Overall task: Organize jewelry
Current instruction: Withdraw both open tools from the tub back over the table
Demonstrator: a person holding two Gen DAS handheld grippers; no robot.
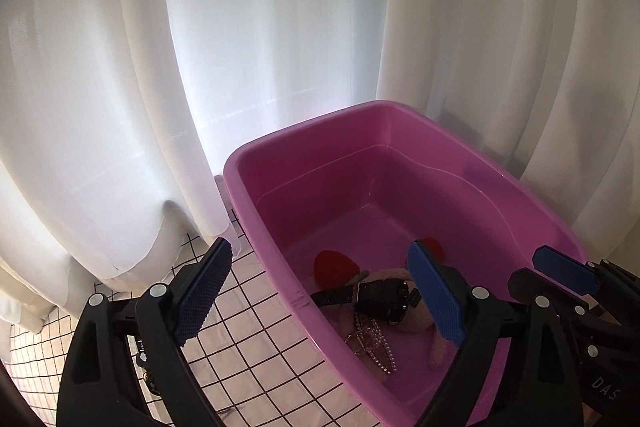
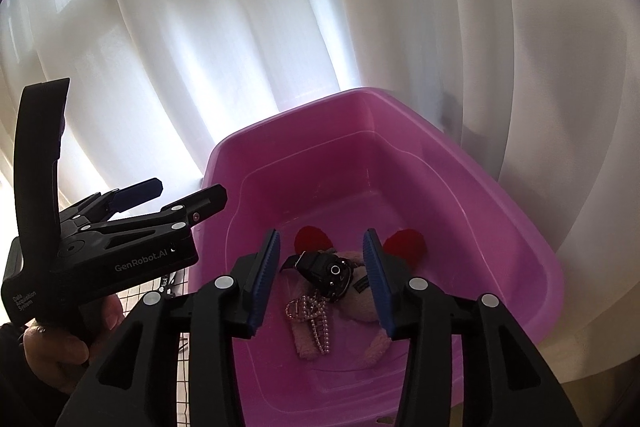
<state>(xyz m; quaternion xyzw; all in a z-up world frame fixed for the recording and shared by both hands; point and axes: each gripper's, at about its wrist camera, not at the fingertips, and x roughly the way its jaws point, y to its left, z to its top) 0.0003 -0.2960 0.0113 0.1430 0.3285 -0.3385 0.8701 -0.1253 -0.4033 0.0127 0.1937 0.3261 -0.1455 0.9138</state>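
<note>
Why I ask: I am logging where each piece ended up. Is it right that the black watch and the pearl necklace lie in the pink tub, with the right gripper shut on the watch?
Not quite. The right gripper is open, its pads clear of the black watch. The right wrist view shows this. The watch and the pearl necklace do lie in the pink tub.

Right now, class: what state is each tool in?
Left tool: open, holding nothing, beside the pink basin.
Right tool: open, empty, over the watch.
</note>
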